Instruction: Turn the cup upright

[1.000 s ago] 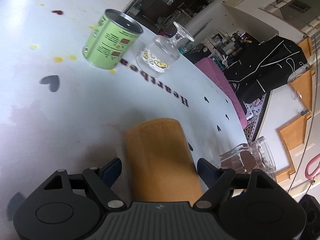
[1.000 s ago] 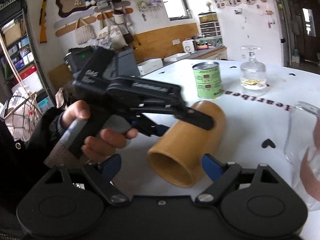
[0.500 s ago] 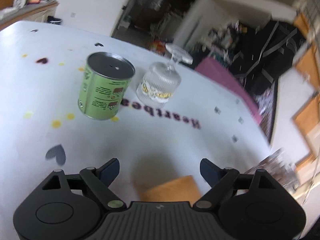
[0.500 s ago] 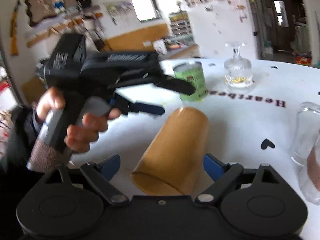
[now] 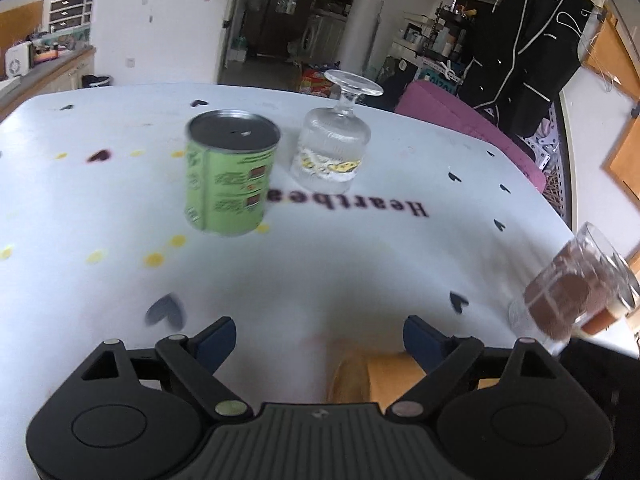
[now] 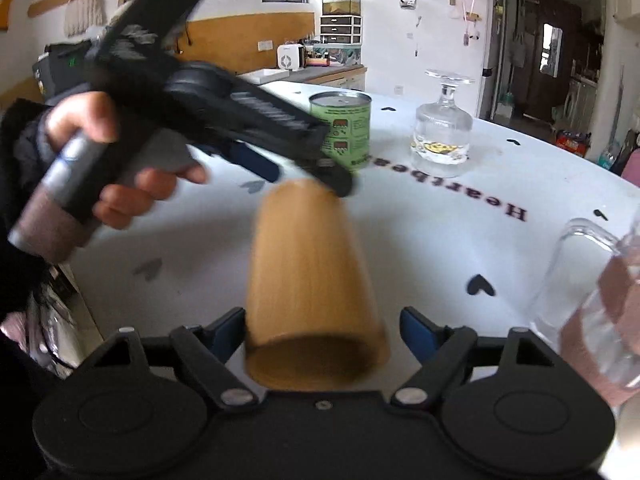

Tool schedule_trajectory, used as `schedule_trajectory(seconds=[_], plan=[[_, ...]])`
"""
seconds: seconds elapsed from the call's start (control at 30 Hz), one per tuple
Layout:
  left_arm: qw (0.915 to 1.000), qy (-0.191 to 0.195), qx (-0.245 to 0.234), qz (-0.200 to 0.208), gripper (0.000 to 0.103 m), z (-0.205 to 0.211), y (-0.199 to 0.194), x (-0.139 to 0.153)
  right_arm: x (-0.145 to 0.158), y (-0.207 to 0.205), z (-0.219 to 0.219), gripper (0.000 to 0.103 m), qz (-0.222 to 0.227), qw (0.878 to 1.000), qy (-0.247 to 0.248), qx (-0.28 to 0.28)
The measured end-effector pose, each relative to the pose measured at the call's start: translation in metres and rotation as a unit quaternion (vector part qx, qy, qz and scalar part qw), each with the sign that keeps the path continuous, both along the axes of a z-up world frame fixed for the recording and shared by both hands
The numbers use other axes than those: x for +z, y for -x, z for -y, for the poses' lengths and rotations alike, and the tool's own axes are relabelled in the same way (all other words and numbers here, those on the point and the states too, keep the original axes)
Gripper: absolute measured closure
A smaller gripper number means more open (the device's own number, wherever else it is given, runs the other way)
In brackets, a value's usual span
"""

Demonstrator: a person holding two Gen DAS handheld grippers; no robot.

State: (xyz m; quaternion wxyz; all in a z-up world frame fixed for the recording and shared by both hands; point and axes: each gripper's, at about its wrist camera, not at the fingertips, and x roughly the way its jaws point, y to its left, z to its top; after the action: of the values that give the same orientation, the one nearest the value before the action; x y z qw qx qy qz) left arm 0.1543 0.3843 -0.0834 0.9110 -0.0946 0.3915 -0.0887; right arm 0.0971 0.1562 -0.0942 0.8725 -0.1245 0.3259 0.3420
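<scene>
A tan wooden cup lies on its side on the white table, its open mouth towards my right gripper. The right gripper is open, its blue-tipped fingers on either side of the cup's mouth end without visibly pressing it. My left gripper is open and empty, raised above the cup; in the left wrist view only the cup's end shows at the bottom edge. The left gripper also shows in the right wrist view, held by a hand above the cup's far end.
A green tin can and an upside-down stemmed glass stand at the far middle of the table. A clear glass mug with something brown in it stands at the right; it also shows in the right wrist view.
The left gripper has let the cup out from between its fingers and lifted away. The cup has swung round so its mouth faces the right gripper, which has closed in around it.
</scene>
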Motion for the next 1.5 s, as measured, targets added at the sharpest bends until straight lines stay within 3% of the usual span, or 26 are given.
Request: schedule_trajectory(seconds=[0.23,0.5,0.63,0.8,1.0,1.13,1.23,1.27,1.33,1.5], plan=[[0.9995,0.005,0.03,-0.005,0.012,-0.015,0.034,-0.003,0.003,-0.008,0.012,0.02,0.019,0.999,0.013,-0.025],[0.999,0.021,0.039,-0.005,0.012,-0.018,0.039,-0.001,0.002,-0.019,0.014,0.025,0.025,0.999,0.011,-0.042],[0.9968,0.067,0.039,0.015,0.012,-0.016,0.034,0.02,0.004,-0.016,0.024,0.024,0.027,0.998,-0.004,-0.049],[0.9931,0.115,0.006,-0.025,0.014,0.009,0.005,0.025,0.009,-0.011,0.041,0.023,0.019,0.996,-0.059,-0.06],[0.9896,0.114,-0.007,-0.087,0.015,0.038,-0.036,0.006,0.005,-0.011,0.056,0.023,-0.044,0.983,-0.17,-0.051],[0.9862,0.105,0.0,-0.127,0.015,0.046,-0.052,-0.01,-0.004,-0.013,0.06,0.023,-0.076,0.974,-0.208,-0.054],[0.9857,0.094,0.005,-0.14,0.026,0.046,-0.057,-0.018,-0.009,-0.018,0.063,0.023,-0.091,0.969,-0.223,-0.06],[0.9851,0.101,0.003,-0.139,0.031,0.046,-0.056,-0.019,-0.011,-0.019,0.064,0.023,-0.093,0.968,-0.225,-0.062],[0.9877,0.09,0.007,-0.128,0.031,0.048,-0.053,-0.013,-0.013,-0.022,0.064,0.023,-0.099,0.966,-0.231,-0.064],[0.996,0.07,-0.015,-0.054,0.031,0.059,-0.028,0.015,-0.013,-0.022,0.067,0.023,-0.095,0.961,-0.252,-0.062]])
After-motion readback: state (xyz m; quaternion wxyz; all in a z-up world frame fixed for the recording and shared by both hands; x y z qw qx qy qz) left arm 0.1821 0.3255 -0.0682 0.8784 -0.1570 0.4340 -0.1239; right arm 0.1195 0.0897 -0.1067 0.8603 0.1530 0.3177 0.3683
